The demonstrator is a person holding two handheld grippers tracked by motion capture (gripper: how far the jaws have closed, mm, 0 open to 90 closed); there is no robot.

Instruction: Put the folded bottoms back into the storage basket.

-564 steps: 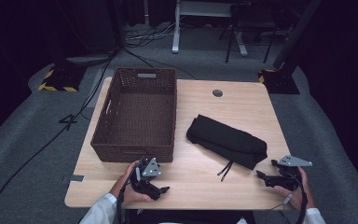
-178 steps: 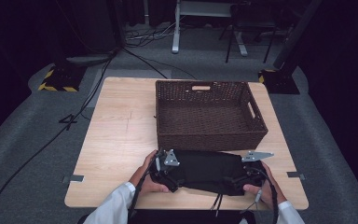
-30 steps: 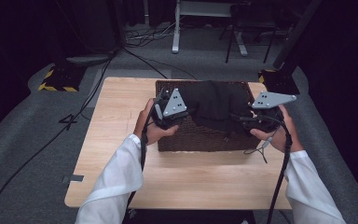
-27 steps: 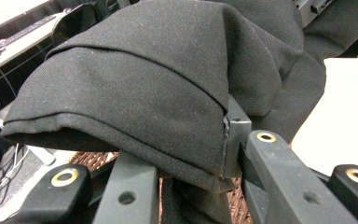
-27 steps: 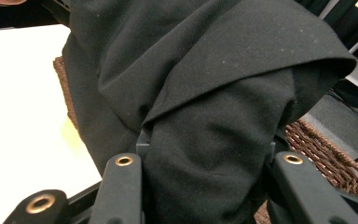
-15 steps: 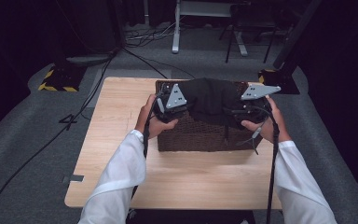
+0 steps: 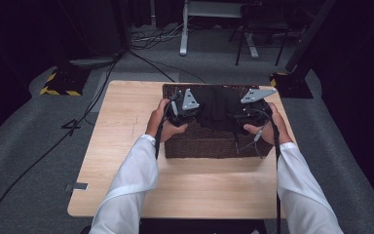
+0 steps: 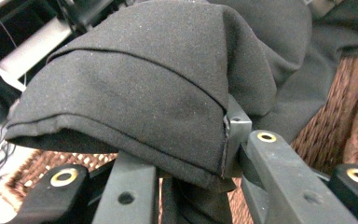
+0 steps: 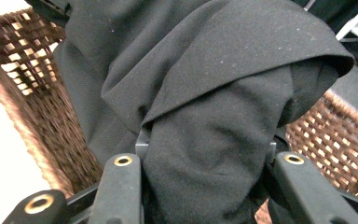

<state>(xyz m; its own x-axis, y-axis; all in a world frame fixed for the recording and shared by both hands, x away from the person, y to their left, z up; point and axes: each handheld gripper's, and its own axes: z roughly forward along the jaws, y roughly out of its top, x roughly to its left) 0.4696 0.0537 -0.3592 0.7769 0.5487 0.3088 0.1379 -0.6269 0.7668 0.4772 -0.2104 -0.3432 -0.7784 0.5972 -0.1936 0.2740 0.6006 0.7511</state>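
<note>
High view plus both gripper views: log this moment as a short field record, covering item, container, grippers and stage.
item: black folded garment
container: brown wicker basket on wooden table
left gripper: shut on the garment's left end
right gripper: shut on its right end
stage: garment held over the basket's opening, not yet released

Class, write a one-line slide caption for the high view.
Both tools, left and right, hold a black cloth over the brown basket.

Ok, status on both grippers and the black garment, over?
Left gripper and right gripper both shut on folded black garment. Garment hangs over wicker basket, not released. Nothing in the way.
</note>
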